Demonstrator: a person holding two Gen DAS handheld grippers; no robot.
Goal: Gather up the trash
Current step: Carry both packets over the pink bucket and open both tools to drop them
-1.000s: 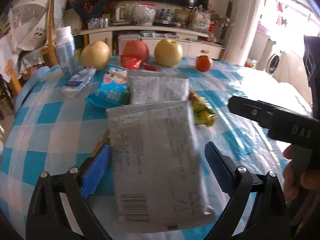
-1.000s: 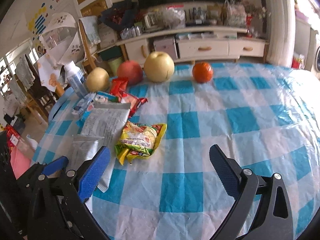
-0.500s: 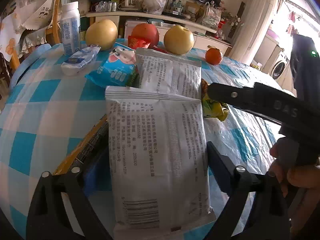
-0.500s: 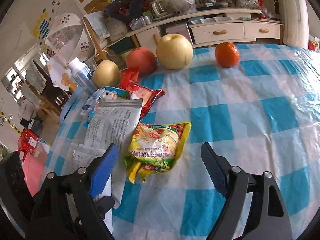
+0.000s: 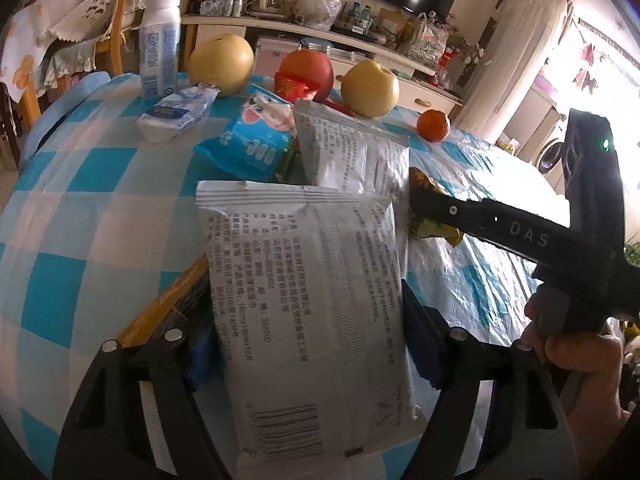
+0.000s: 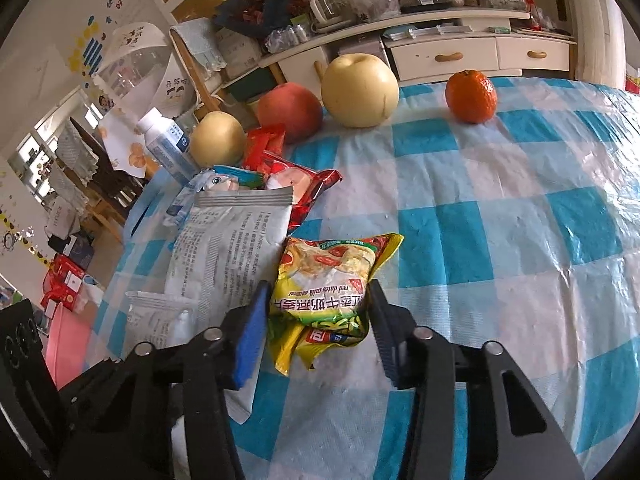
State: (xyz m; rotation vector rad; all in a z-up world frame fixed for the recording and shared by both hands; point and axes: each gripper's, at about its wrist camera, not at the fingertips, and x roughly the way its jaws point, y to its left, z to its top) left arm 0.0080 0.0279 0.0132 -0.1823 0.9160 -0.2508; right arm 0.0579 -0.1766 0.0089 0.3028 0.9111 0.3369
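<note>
Here, two hand-held grippers work over a round table covered with a blue-and-white checked plastic cloth [image 6: 500,208].

Right gripper [image 6: 316,320]: its jaws have just been closing and now stand narrow, one blue pad on each side of a crumpled yellow-and-green foil snack packet [image 6: 324,284]. Both pads press the near end of the packet, which is pinched and buckled between them. The packet's far end still lies on the cloth.

Left gripper [image 5: 308,344]: its jaws have also just been closing, and a flat silver-grey printed pouch with a barcode [image 5: 312,304] lies between them. The pouch covers both pads, so whether they touch its edges cannot be told. A hand [image 5: 580,368] holding the other gripper's black body shows at the right edge of the left wrist view.

Remaining trash on the table:
- A second silver-grey printed pouch [image 6: 232,256] lies just beside the yellow packet, on its left in the right wrist view.
- A red foil wrapper [image 6: 300,184] and a blue cartoon-printed bag [image 5: 256,140] lie beyond the second pouch.
- A small white-and-blue tissue pack [image 5: 176,114] lies near an upright white plastic bottle [image 5: 160,56].

Fruit at the far edge, in a row: a tan pear [image 6: 218,140], a red apple [image 6: 290,112], a pale yellow pear [image 6: 360,90] and an orange mandarin [image 6: 472,96], the last set well apart from the wrappers.
</note>
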